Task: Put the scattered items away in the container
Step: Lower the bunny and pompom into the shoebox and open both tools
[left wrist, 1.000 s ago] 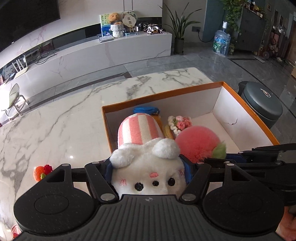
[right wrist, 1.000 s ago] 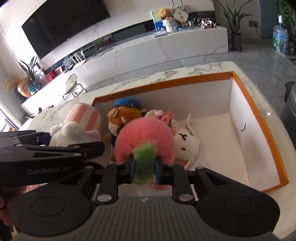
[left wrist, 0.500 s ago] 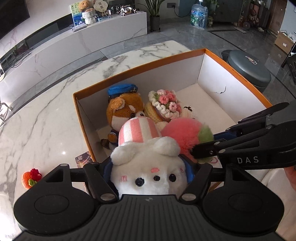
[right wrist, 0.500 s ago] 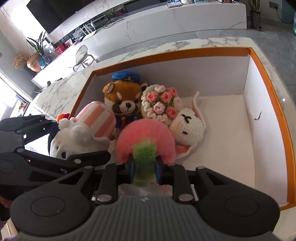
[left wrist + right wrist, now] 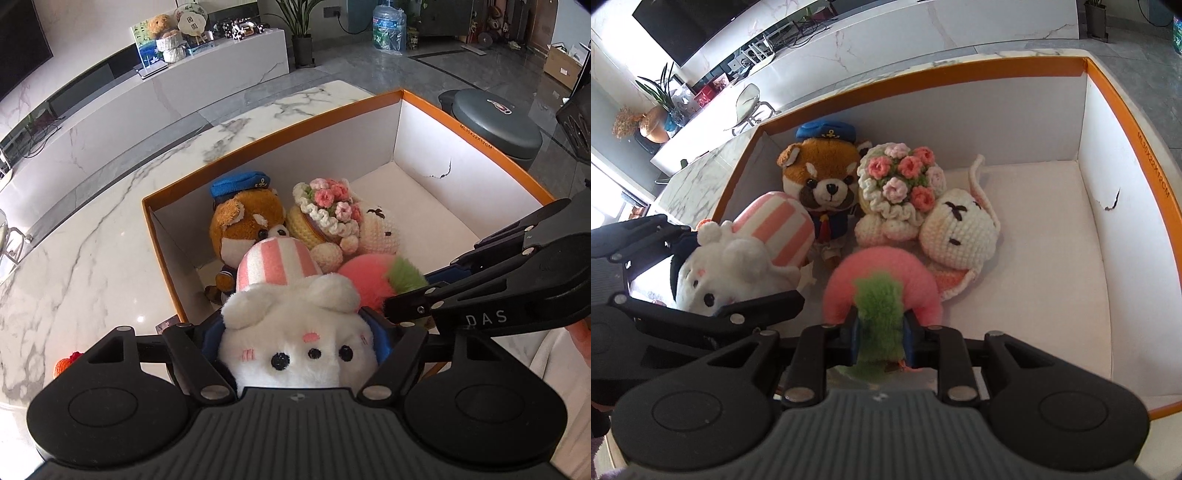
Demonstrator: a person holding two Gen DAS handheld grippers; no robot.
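Note:
An orange-rimmed white box stands on the marble table. My left gripper is shut on a white plush with a pink-striped hat, held over the box's near left corner. My right gripper is shut on the green tuft of a pink fluffy peach, low inside the box. In the box sit a brown bear with a blue cap, a crochet flower bouquet and a crochet bunny.
A small orange and red crochet item lies on the table left of the box. The right half of the box floor is bare. A grey round bin stands beyond the table's right edge.
Both grippers have moved forward and down with their toys, from the box's near edge to over and inside the box. Both grips are unchanged.

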